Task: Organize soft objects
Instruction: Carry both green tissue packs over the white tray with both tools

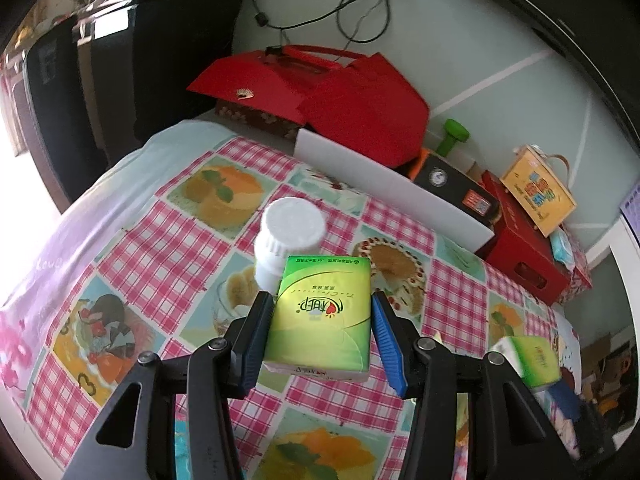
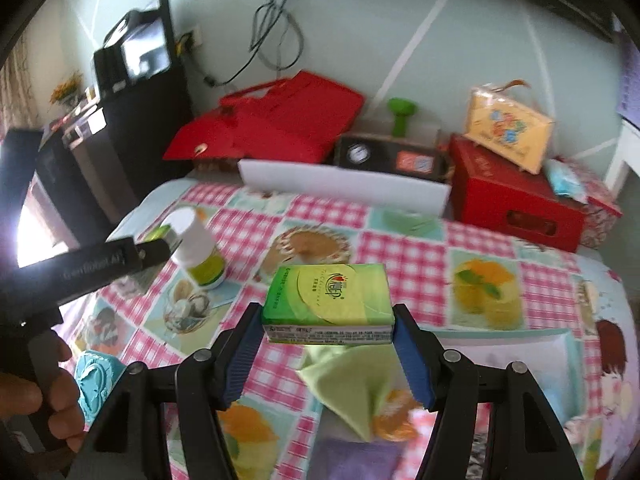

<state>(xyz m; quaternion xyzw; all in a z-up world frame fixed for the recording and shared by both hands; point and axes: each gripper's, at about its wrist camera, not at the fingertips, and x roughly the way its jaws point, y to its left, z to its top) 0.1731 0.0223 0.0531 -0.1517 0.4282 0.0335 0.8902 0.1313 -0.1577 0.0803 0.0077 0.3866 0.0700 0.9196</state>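
My left gripper (image 1: 320, 300) is shut on a green tissue pack (image 1: 324, 312), held upright above the checked tablecloth (image 1: 160, 248). Just behind that pack stands a white bottle (image 1: 290, 236) with a ribbed white cap. My right gripper (image 2: 326, 312) is shut on a second green tissue pack (image 2: 328, 300), gripped by its short ends and lifted off the table. That second pack (image 1: 528, 360) also shows low on the right in the left wrist view. In the right wrist view the left gripper (image 2: 160, 248) reaches in from the left beside the bottle (image 2: 198, 244), with a hand (image 2: 52, 400) on its handle.
A green cloth (image 2: 352, 392) and a light blue packet (image 2: 94, 380) lie on the table under the grippers. At the back stand a white box (image 2: 344, 184), red bags (image 2: 280, 120), a red crate (image 2: 516, 204), a yellow carton (image 2: 508, 128) and a green dumbbell (image 2: 402, 114). A black cabinet (image 1: 100, 100) is at left.
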